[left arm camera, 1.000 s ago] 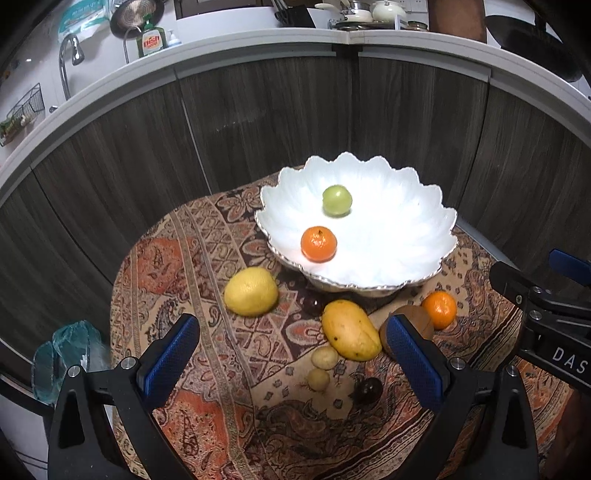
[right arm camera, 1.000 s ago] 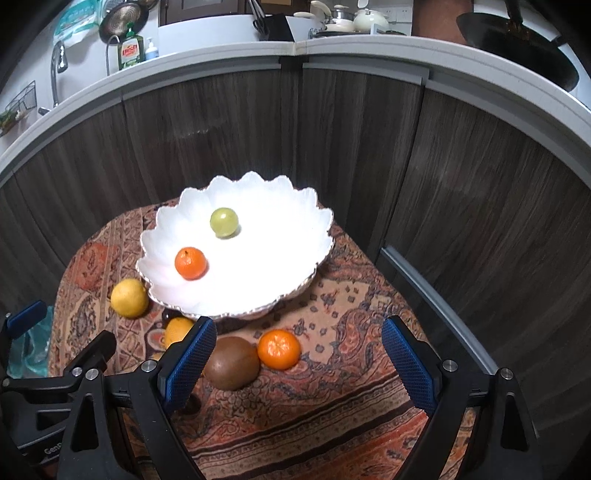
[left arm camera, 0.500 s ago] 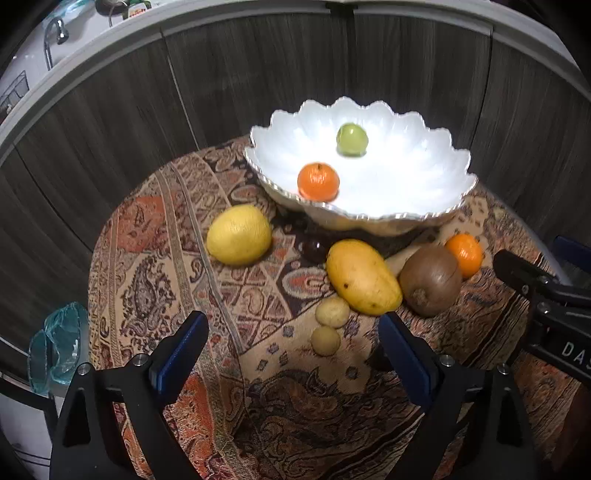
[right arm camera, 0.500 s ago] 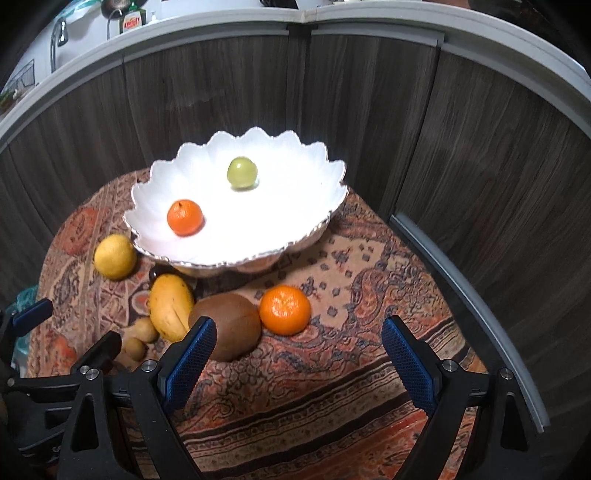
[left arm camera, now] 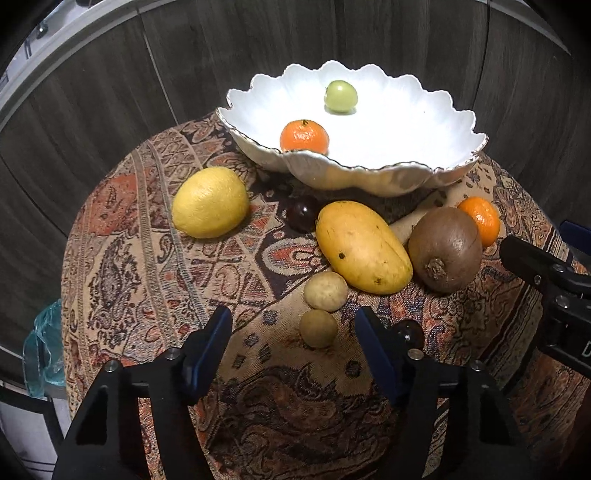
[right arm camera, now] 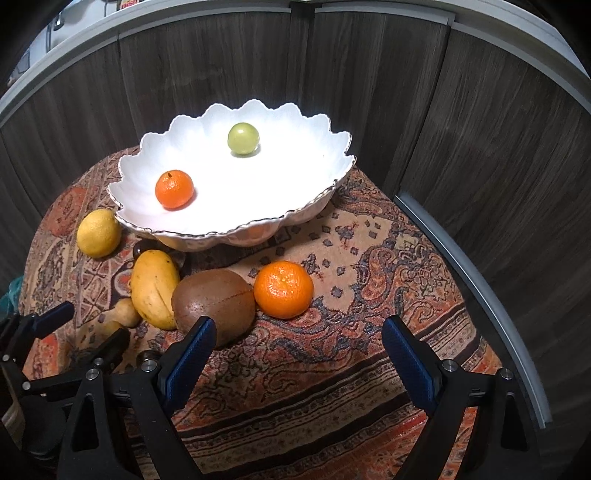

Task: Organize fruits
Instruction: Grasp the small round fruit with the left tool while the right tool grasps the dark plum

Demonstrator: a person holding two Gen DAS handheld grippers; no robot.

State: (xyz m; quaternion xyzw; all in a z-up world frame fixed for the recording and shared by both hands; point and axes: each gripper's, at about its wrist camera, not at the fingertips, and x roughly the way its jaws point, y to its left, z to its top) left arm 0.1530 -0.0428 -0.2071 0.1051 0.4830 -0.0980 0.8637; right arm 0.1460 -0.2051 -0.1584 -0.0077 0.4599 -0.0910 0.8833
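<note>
Two fruits sit in the white bowl (right arm camera: 325, 192); the rest lie on the counter (left arm camera: 147, 258). Left tongs (left arm camera: 293, 341) closing, nothing gripped; right tongs (right arm camera: 299, 354) wide, empty.

place: home kitchen | cues: dark wood-grain cabinet fronts (right arm camera: 221, 74) under pale countertop edge (right arm camera: 369, 11) directly behind white scalloped bowl (right arm camera: 321, 199) | bowl sat on paisley-cloth table (right arm camera: 369, 295)
</note>
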